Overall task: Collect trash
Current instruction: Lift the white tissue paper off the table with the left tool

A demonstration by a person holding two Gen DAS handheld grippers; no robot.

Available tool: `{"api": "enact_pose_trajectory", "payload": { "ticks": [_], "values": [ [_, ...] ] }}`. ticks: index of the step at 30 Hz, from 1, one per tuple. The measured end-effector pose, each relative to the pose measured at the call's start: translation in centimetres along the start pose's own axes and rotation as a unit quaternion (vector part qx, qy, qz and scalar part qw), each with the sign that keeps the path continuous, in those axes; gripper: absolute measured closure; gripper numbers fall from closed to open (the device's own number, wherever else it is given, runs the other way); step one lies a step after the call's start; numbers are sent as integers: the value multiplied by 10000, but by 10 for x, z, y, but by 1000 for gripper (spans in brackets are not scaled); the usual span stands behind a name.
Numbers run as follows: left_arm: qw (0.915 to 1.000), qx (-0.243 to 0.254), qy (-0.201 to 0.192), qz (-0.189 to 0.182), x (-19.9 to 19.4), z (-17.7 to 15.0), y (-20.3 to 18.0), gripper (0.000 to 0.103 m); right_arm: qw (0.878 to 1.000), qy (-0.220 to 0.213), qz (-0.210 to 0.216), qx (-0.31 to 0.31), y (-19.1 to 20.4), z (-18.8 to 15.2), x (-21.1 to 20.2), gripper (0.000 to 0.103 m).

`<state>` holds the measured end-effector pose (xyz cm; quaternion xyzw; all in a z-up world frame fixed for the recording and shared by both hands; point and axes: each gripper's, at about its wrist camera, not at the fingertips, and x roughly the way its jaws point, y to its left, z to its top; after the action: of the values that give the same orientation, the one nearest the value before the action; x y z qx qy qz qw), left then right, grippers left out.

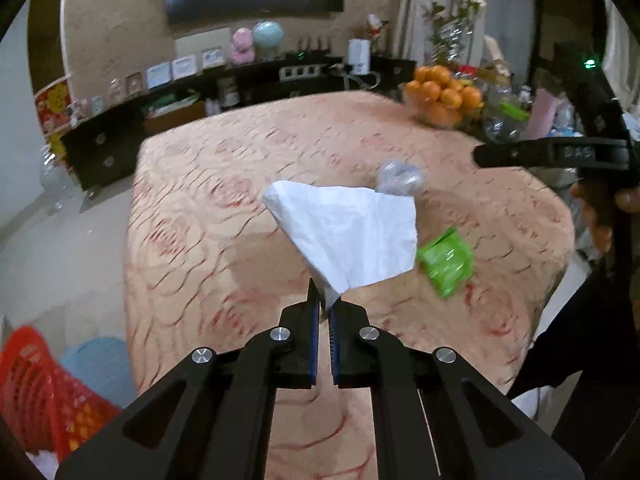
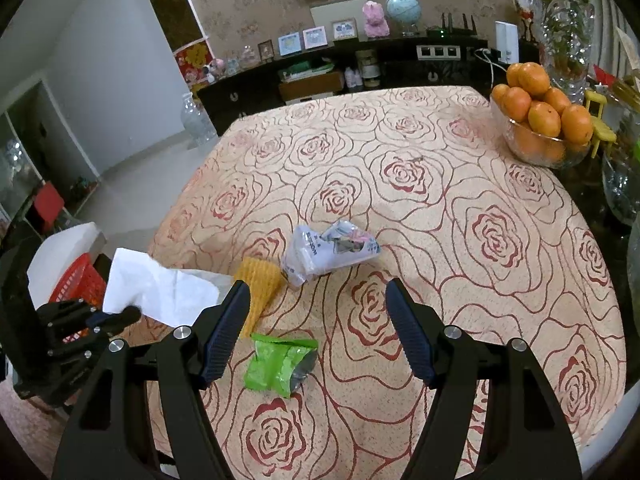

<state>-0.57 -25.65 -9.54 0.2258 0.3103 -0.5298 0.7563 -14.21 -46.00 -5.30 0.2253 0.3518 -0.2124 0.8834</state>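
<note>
My left gripper is shut on a white paper tissue and holds it above the rose-patterned table. The tissue also shows at the left of the right wrist view, held by the left gripper. My right gripper is open and empty above the table. A green wrapper lies just below and between its fingers. A clear printed plastic bag and a yellow ridged piece lie ahead. The green wrapper and the plastic bag also show in the left wrist view.
A red basket stands on the floor left of the table; it also shows in the left wrist view beside a blue stool. A glass bowl of oranges sits at the table's far right. A dark sideboard lines the back wall.
</note>
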Motion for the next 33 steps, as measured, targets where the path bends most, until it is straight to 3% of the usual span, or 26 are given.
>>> {"api": "enact_pose_trajectory", "payload": {
  "ticks": [6, 7, 8, 10, 14, 18, 30, 31, 33],
  "values": [
    [9978, -297, 503, 319, 7, -17, 27, 94, 9998, 157, 21, -152, 10, -4, 9, 35],
    [9972, -360, 541, 376, 6, -18, 32, 81, 9997, 161, 25, -164, 12, -4, 9, 35],
    [9968, -389, 549, 440, 6, -19, 34, 56, 9997, 157, 30, -169, 13, -4, 9, 35],
    [9960, -395, 485, 643, 1, -18, 38, 34, 9997, 156, 38, -177, 14, -4, 9, 35],
    [9951, -500, 299, 804, -10, -12, 44, 25, 9996, 177, 23, -199, 15, -4, 11, 35],
    [9940, -759, 268, 746, 0, -6, 41, 24, 9995, 208, 7, -219, 15, -4, 13, 35],
    [9914, -780, 656, 821, 55, -1, 18, 25, 9992, 291, -12, -286, 17, -8, 17, 35],
    [9918, -767, 651, 789, 57, -2, 16, 28, 9992, 295, -15, -287, 16, -9, 17, 35],
    [9926, -621, 708, 773, 61, -3, 10, 48, 9992, 296, -22, -284, 16, -9, 17, 35]
  ]
}}
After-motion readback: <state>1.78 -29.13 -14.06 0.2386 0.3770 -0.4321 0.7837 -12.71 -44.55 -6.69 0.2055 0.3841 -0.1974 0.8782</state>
